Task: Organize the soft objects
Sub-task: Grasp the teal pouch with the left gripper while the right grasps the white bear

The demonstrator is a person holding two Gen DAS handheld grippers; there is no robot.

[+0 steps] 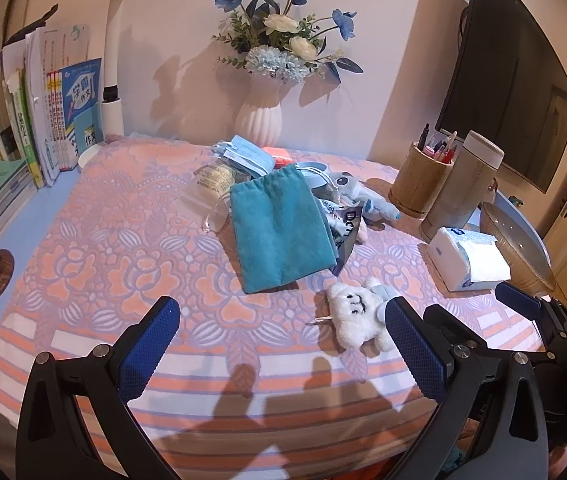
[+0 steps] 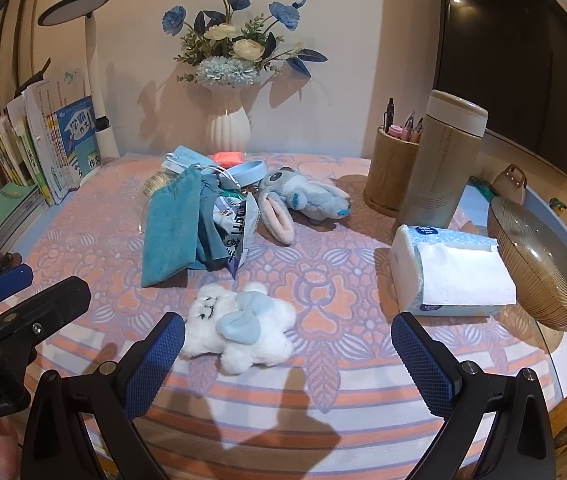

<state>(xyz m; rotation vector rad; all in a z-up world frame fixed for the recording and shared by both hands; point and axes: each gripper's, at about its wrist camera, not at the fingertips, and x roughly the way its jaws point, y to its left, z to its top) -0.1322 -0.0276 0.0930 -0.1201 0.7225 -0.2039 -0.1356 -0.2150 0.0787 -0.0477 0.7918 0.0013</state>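
Note:
A teal drawstring pouch (image 1: 279,232) lies flat mid-table on a pile of small items; it also shows in the right wrist view (image 2: 171,224). A white plush toy with a blue bow (image 2: 239,328) lies nearer, by my right gripper's left finger; in the left wrist view the plush (image 1: 357,314) sits beside my left gripper's right finger. A grey-blue plush (image 2: 307,196) lies behind the pile. My left gripper (image 1: 283,344) is open and empty. My right gripper (image 2: 288,360) is open and empty.
A patterned pink cloth (image 1: 123,264) covers the table. A tissue pack (image 2: 451,276), a glass bowl (image 2: 543,276), a thermos (image 2: 443,160) and a pen holder (image 2: 391,168) stand at the right. A flower vase (image 2: 229,128) stands at the back, books (image 1: 39,128) at the left.

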